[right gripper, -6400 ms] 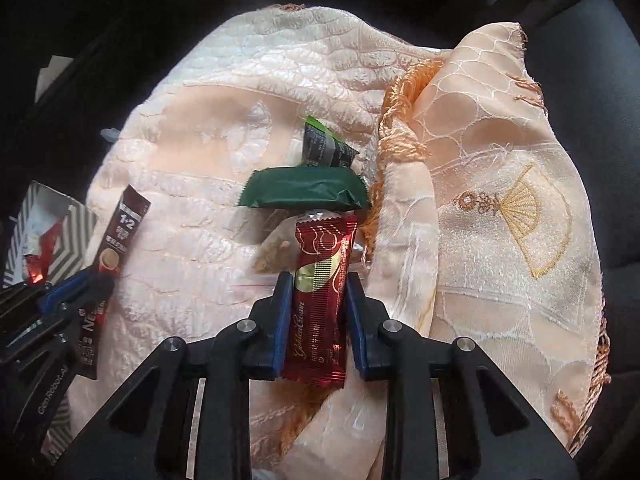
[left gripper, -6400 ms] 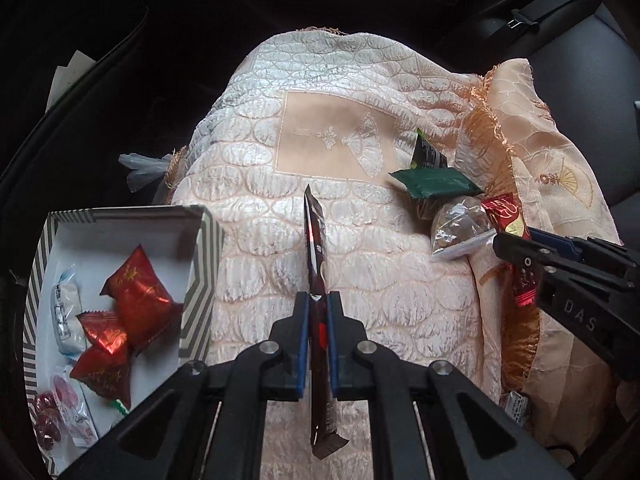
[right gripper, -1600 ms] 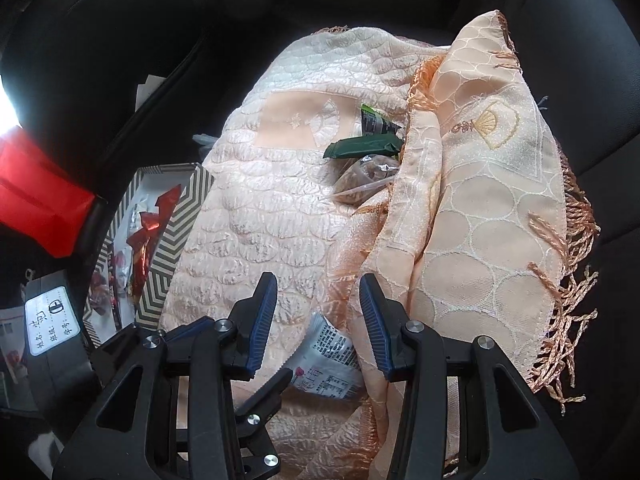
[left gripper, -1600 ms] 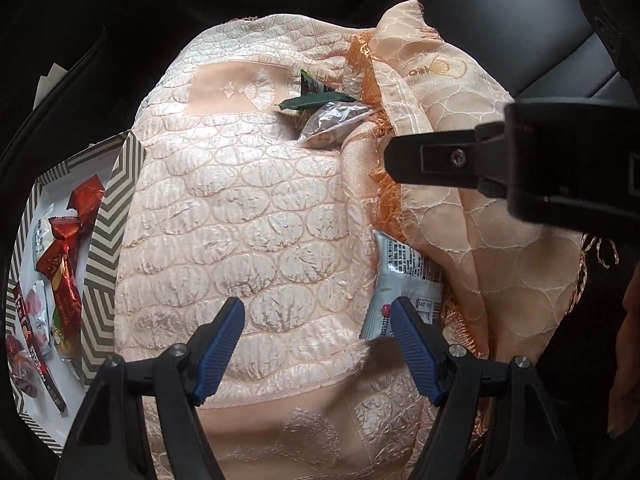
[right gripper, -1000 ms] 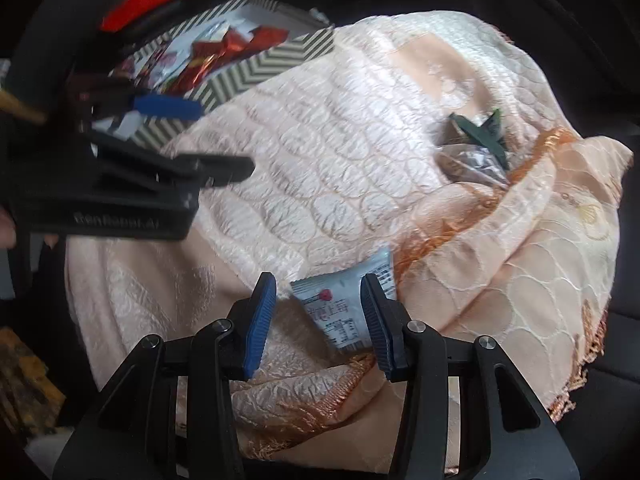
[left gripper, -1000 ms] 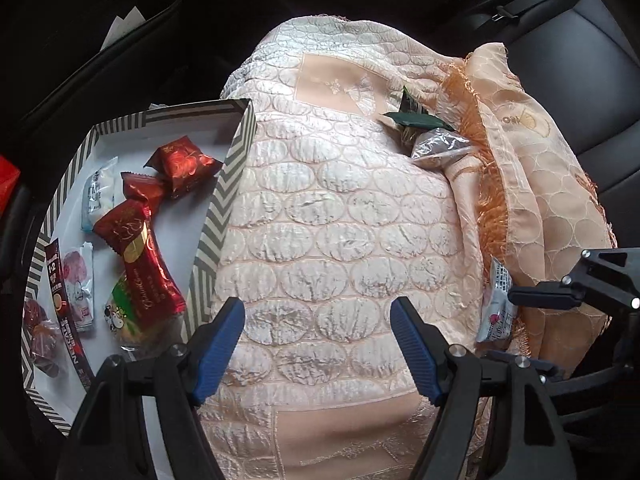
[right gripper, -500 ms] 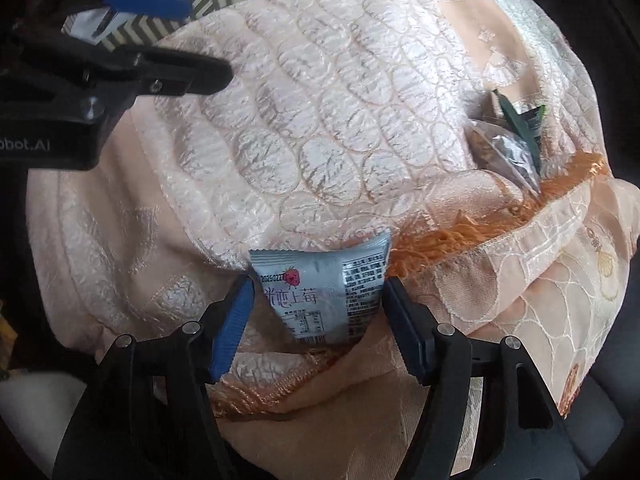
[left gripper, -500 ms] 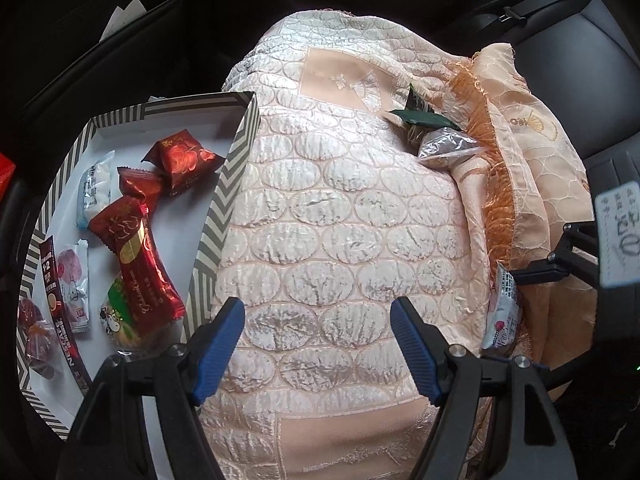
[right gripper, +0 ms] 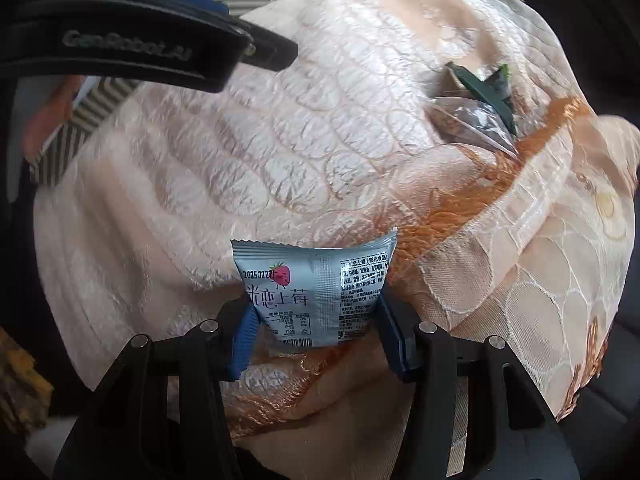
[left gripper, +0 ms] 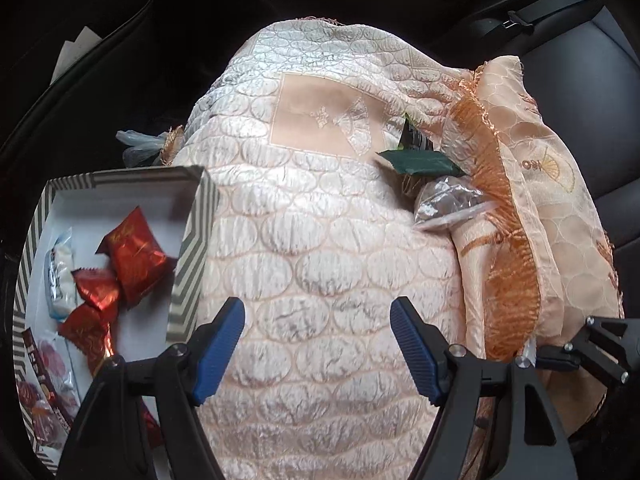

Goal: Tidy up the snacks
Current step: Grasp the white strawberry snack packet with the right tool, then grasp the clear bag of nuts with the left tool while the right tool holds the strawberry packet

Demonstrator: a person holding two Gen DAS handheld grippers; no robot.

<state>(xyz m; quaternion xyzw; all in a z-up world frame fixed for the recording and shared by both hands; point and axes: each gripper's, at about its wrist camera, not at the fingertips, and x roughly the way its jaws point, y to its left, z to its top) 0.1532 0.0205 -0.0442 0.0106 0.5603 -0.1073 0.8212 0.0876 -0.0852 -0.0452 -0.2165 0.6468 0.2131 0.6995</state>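
A pale blue strawberry snack packet point(right gripper: 316, 292) stands on the peach quilted cloth point(right gripper: 280, 140). My right gripper point(right gripper: 316, 320) points down over it with the jaws closing; both blue pads touch the packet's sides and pinch its lower part. My left gripper point(left gripper: 318, 312) hangs open above the cloth point(left gripper: 320, 240) with nothing between its fingers. To its left is the striped box point(left gripper: 192, 248), which holds red wrapped snacks point(left gripper: 134, 256) and other small packets. A green packet point(left gripper: 418, 162) and a clear bag point(left gripper: 448, 200) lie by the cloth's orange fringe. The right gripper point(left gripper: 580, 354) shows at the right edge.
The cloth covers a hump on a black car seat point(left gripper: 580, 60). A folded peach layer with an orange fringe point(left gripper: 508, 280) rises on the right. A finger of the left gripper point(right gripper: 256, 52) crosses the top left of the right wrist view. A crumpled plastic bag point(left gripper: 140, 144) lies behind the box.
The right gripper's jaws first spread wide around the blue packet and have now come in against its sides. The left gripper shifted to the right, so the box sits farther left in its view.
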